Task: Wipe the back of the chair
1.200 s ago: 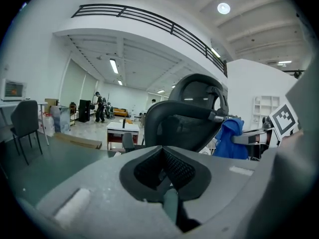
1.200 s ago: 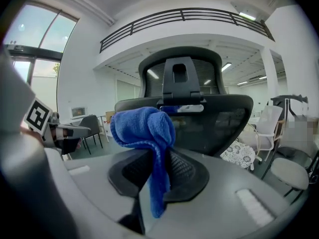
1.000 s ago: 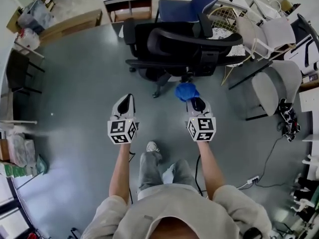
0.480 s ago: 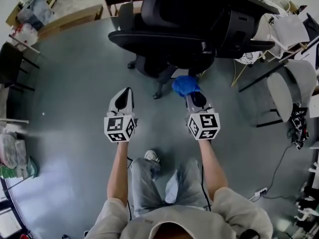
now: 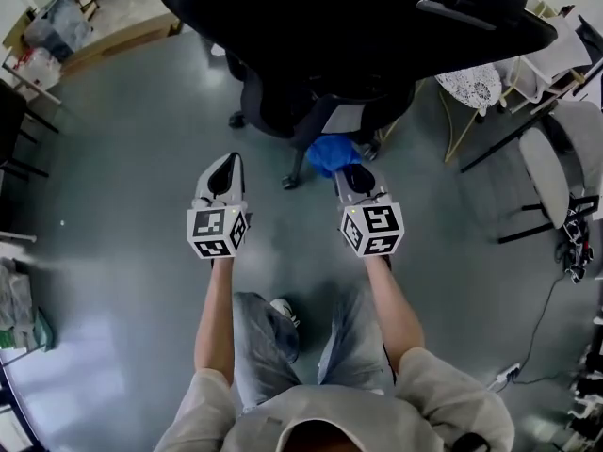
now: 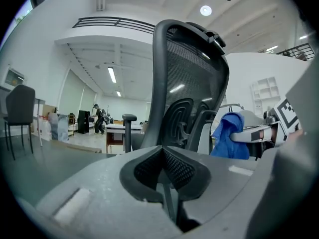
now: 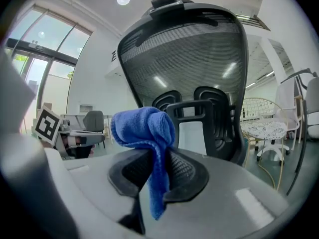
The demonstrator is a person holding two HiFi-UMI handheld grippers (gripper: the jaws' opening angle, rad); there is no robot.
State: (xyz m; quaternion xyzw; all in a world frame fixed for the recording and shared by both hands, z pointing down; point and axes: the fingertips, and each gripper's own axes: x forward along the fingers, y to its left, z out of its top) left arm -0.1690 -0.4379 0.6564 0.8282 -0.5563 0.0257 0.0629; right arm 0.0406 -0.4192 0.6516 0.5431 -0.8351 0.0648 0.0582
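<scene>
A black mesh-backed office chair stands right in front of me, its back filling the right gripper view and rising at centre in the left gripper view. My right gripper is shut on a bunched blue cloth, held just short of the chair's back; the cloth shows below the chair in the head view and at the right of the left gripper view. My left gripper hangs to the left, level with the right one, shut with nothing in it.
Grey floor all round. White mesh and grey chairs crowd the right side, with a cable on the floor. A wooden bench and bags lie at the far left. The person's legs are below the grippers.
The view has closed in on the chair, which now looms over the top of the head view. Both grippers moved forward and slightly up with it; the cloth stays gripped.
</scene>
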